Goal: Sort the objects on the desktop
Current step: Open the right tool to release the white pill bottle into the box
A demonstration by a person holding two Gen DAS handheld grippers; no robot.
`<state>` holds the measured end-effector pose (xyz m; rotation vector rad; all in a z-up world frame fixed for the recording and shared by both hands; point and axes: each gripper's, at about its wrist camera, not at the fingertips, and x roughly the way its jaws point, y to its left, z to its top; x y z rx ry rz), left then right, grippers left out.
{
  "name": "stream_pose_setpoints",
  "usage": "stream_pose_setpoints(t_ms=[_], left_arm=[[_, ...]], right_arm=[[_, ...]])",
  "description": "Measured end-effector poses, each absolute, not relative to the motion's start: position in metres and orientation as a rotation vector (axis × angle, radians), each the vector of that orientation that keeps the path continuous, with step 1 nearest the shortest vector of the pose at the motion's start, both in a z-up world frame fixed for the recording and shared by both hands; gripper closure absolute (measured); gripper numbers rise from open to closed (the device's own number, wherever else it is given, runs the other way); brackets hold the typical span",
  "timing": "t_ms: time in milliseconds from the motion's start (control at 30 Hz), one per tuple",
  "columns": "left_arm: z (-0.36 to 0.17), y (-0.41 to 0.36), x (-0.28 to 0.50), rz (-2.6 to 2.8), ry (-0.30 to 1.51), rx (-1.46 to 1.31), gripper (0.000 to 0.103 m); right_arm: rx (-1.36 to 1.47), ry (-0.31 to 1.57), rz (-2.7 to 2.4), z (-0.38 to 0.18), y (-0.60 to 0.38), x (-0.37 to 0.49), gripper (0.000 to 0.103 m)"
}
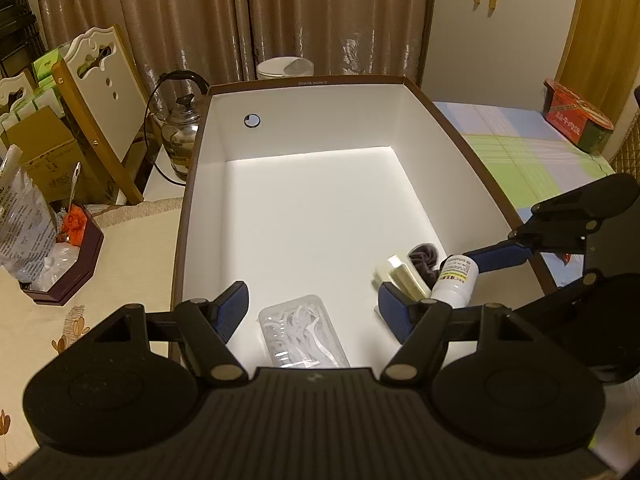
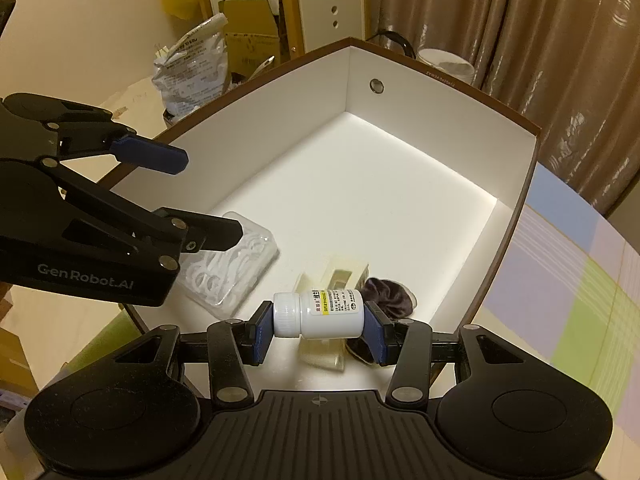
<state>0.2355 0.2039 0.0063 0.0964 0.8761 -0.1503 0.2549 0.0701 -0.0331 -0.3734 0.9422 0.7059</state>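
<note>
A white-lined box with a brown rim [image 1: 200,152] [image 2: 520,216] stands on the table. Inside lie a clear case of floss picks [image 1: 302,330] [image 2: 236,276], a pale yellow box [image 1: 402,278] [image 2: 346,274] and a dark hair scrunchie [image 1: 425,254] [image 2: 390,298]. My left gripper [image 1: 314,312] is open and empty above the floss case. My right gripper [image 2: 318,330] is shut on a white pill bottle [image 2: 320,314] [image 1: 456,280], held sideways over the box's near right corner.
A glass kettle [image 1: 182,136], a chair back [image 1: 104,92], cardboard boxes, a plastic bag [image 2: 192,76] and a dark tray of clutter [image 1: 66,256] stand left of the box. A checked cloth [image 1: 520,148] with a red box [image 1: 576,116] lies to the right.
</note>
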Motion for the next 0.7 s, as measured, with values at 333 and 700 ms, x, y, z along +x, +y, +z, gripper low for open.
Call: stream_pose_setpoints(t_ms=[333,700], left_arm=[[0.0080,0.2053,0.2341,-0.140,0.875,0.097,0.035],[0.0129,0.2073,0.2315,-0.128,0.868,0.100,0.035]], right_arm=[[-0.388,0.929,0.694,-0.0349,0.0716,0.2582,0.056],[-0.391,0.881,0.699,-0.0282,0.0674,0.2533,0.013]])
